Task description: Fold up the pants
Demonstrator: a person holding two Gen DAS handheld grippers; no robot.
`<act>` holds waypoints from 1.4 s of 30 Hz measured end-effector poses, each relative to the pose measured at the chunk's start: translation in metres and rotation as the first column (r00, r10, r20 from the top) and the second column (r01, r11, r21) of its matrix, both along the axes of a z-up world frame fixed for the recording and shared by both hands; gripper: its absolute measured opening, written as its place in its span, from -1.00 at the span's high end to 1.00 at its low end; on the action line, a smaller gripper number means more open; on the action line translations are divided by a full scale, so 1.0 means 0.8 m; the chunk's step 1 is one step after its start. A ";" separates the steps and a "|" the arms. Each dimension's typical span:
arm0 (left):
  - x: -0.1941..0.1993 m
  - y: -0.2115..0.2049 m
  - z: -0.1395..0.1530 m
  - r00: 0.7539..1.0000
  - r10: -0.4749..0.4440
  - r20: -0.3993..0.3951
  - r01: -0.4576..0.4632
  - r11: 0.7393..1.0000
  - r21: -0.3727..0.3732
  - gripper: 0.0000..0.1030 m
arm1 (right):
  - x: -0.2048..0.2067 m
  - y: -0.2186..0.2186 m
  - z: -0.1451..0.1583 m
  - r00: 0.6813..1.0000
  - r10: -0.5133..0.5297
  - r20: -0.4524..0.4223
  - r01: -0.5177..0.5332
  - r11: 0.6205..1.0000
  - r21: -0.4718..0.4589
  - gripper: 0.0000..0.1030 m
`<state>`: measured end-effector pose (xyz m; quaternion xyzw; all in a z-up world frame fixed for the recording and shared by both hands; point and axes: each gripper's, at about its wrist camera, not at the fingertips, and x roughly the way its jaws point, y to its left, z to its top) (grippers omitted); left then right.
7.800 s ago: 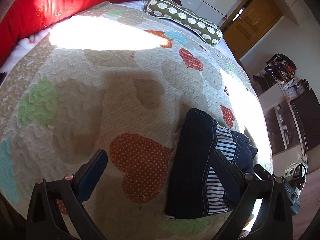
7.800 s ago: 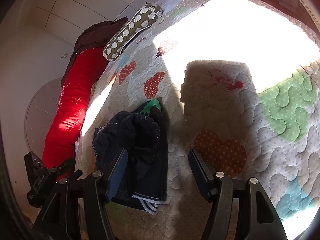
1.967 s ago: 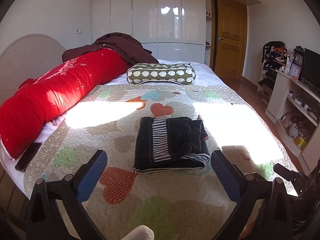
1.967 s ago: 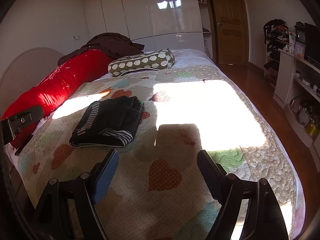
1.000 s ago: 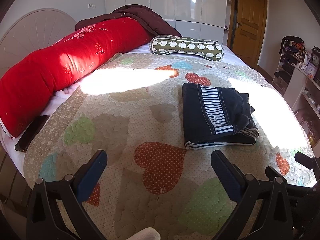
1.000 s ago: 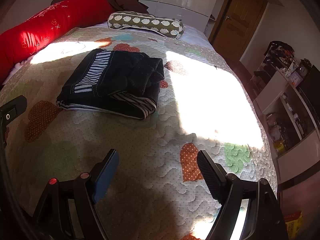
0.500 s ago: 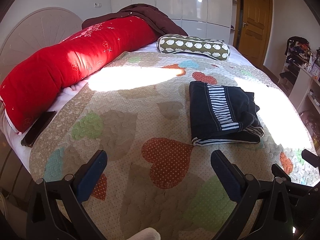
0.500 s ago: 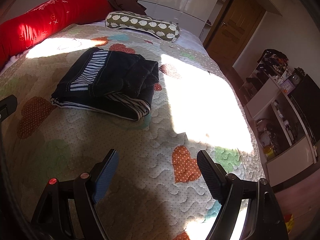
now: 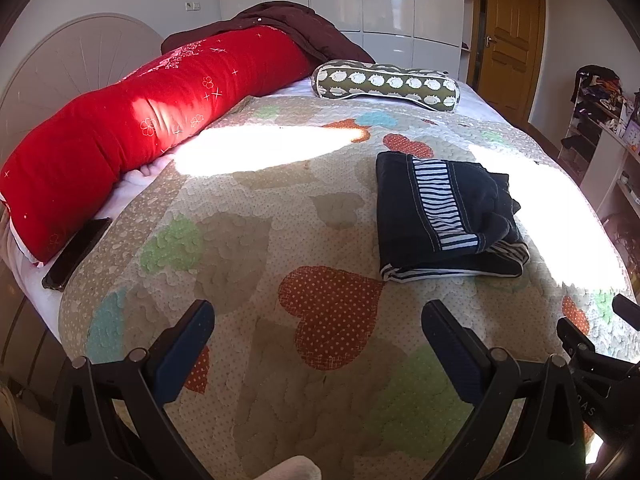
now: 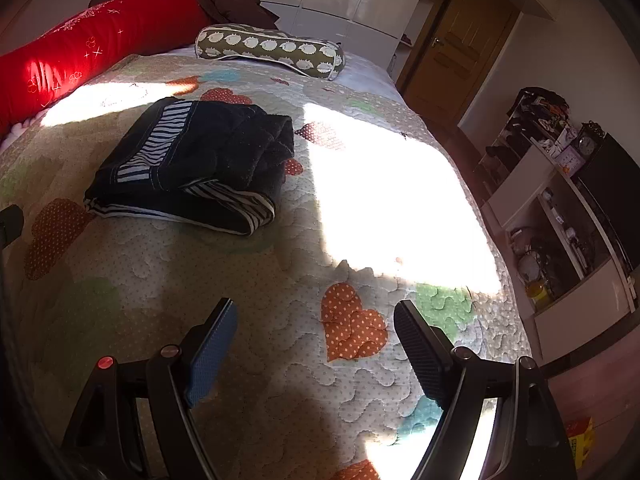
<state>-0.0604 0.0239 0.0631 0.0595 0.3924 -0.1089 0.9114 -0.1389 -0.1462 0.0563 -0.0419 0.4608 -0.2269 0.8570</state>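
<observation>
Pants lie folded, beyond both spread tools.

The quilted bed carries folded pants; red bolster, patterned pillow, dark phone.

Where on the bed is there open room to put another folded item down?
The quilt lies bare between the red bolster and the folded pants, and in front of the pants toward both tools. The sunlit strip right of the pants is free too. The head end is crowded by the patterned pillow.
</observation>
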 end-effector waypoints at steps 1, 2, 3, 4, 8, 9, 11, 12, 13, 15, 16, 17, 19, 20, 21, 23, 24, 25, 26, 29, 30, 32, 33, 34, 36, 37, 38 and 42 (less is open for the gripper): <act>0.000 0.000 0.000 1.000 -0.002 -0.004 0.002 1.000 -0.004 -1.00 | 0.000 0.000 -0.001 1.000 -0.002 0.001 0.002 1.000 -0.001 -0.64; 0.000 -0.001 -0.002 1.000 -0.005 -0.008 0.005 1.000 -0.007 -1.00 | 0.001 0.000 -0.002 1.000 -0.001 -0.001 0.001 1.000 -0.002 -0.64; 0.000 -0.002 -0.003 1.000 -0.009 -0.010 0.009 1.000 -0.006 -1.00 | 0.001 0.000 -0.002 1.000 0.002 -0.001 -0.002 1.000 -0.001 -0.64; 0.000 -0.004 -0.003 1.000 -0.014 -0.012 0.014 1.000 -0.005 -1.00 | 0.001 0.001 -0.002 1.000 0.004 0.001 -0.004 1.000 0.001 -0.63; -0.003 -0.011 -0.008 0.999 -0.034 -0.013 0.034 0.999 0.009 -1.00 | 0.002 0.004 -0.006 1.000 0.017 -0.003 -0.017 1.000 -0.006 -0.64; -0.003 -0.013 -0.009 0.999 -0.039 -0.014 0.039 0.999 0.013 -1.00 | 0.002 0.004 -0.007 1.000 0.019 -0.004 -0.019 1.000 -0.008 -0.63; -0.002 -0.013 -0.012 0.999 -0.037 -0.017 0.038 0.999 0.018 -1.00 | 0.000 0.003 -0.007 1.000 0.017 0.002 -0.017 1.000 -0.003 -0.63; -0.001 -0.013 -0.014 0.999 -0.035 -0.024 0.036 0.999 0.017 -1.00 | -0.001 0.002 -0.006 1.000 0.013 0.009 -0.013 1.000 0.008 -0.64; 0.001 -0.013 -0.015 0.999 -0.033 -0.032 0.033 0.999 0.015 -1.00 | -0.001 0.000 -0.006 1.000 0.008 0.016 -0.009 1.000 0.019 -0.64; 0.002 -0.013 -0.015 0.999 -0.030 -0.036 0.030 0.999 0.011 -1.00 | -0.001 -0.004 -0.005 1.000 0.002 0.023 -0.003 0.999 0.032 -0.64; 0.001 -0.014 -0.015 0.999 -0.031 -0.033 0.032 0.999 0.012 -1.00 | -0.001 -0.004 -0.006 1.000 0.003 0.025 -0.004 0.999 0.035 -0.64; 0.000 -0.015 -0.015 0.999 -0.036 -0.030 0.036 0.999 0.017 -1.00 | -0.001 -0.004 -0.006 1.000 0.005 0.026 -0.006 0.999 0.038 -0.64; -0.002 -0.017 -0.017 0.999 -0.044 -0.025 0.044 0.999 0.024 -1.00 | -0.004 -0.005 -0.007 0.999 0.004 0.038 -0.006 0.999 0.040 -0.64; -0.003 -0.018 -0.020 0.998 -0.049 -0.027 0.049 0.998 0.029 -1.00 | -0.005 -0.006 -0.007 0.999 0.005 0.044 -0.007 0.999 0.046 -0.64; -0.002 -0.020 -0.022 0.998 -0.054 -0.032 0.055 0.998 0.034 -1.00 | -0.007 -0.006 -0.006 0.999 0.008 0.050 -0.010 0.999 0.053 -0.64; 0.000 -0.020 -0.027 0.997 -0.058 -0.042 0.059 0.998 0.038 -1.00 | -0.009 -0.009 -0.004 0.997 0.005 0.072 -0.010 0.998 0.063 -0.64; 0.001 -0.020 -0.028 0.997 -0.057 -0.049 0.059 0.998 0.035 -1.00 | -0.009 -0.011 -0.001 0.996 0.003 0.086 -0.009 0.998 0.068 -0.64; 0.003 -0.020 -0.029 0.997 -0.054 -0.056 0.056 0.998 0.032 -1.00 | -0.008 -0.012 0.002 0.995 -0.001 0.096 -0.006 0.997 0.071 -0.64; 0.004 -0.020 -0.028 0.997 -0.054 -0.059 0.055 0.998 0.025 -1.00 | -0.005 -0.013 0.005 0.995 -0.004 0.102 -0.004 0.997 0.073 -0.64; 0.006 -0.020 -0.023 0.997 -0.056 -0.054 0.056 0.998 0.005 -1.00 | 0.000 -0.010 0.009 0.994 0.006 0.113 -0.014 0.997 0.071 -0.64; 0.006 -0.021 -0.023 0.997 -0.060 -0.054 0.061 0.998 0.007 -1.00 | 0.001 -0.009 0.008 0.994 0.009 0.110 -0.016 0.998 0.067 -0.64; 0.003 -0.022 -0.025 0.996 -0.063 -0.055 0.063 0.998 0.011 -1.00 | -0.002 -0.007 0.004 0.994 0.012 0.107 -0.020 0.997 0.075 -0.64; 0.002 -0.022 -0.026 0.996 -0.066 -0.059 0.066 0.998 0.011 -1.00 | -0.003 -0.007 0.001 0.995 0.014 0.102 -0.022 0.996 0.082 -0.64; 0.002 -0.022 -0.027 0.996 -0.068 -0.065 0.069 0.998 0.013 -1.00 | -0.003 -0.007 -0.002 0.995 0.015 0.095 -0.024 0.996 0.089 -0.64; 0.002 -0.022 -0.028 0.995 -0.071 -0.075 0.072 0.997 0.007 -1.00 | -0.004 -0.006 -0.004 0.996 0.017 0.088 -0.026 0.995 0.100 -0.64; 0.003 -0.021 -0.028 0.994 -0.072 -0.079 0.072 0.997 0.000 -1.00 | -0.006 -0.005 -0.004 0.996 0.017 0.089 -0.027 0.994 0.105 -0.64; 0.003 -0.020 -0.027 0.994 -0.072 -0.081 0.072 0.997 -0.006 -1.00 | -0.007 -0.003 -0.003 0.996 0.021 0.091 -0.031 0.994 0.108 -0.64; 0.004 -0.018 -0.023 0.995 -0.070 -0.076 0.069 0.998 -0.012 -1.00 | -0.009 0.005 0.000 0.993 0.046 0.105 -0.057 0.993 0.101 -0.64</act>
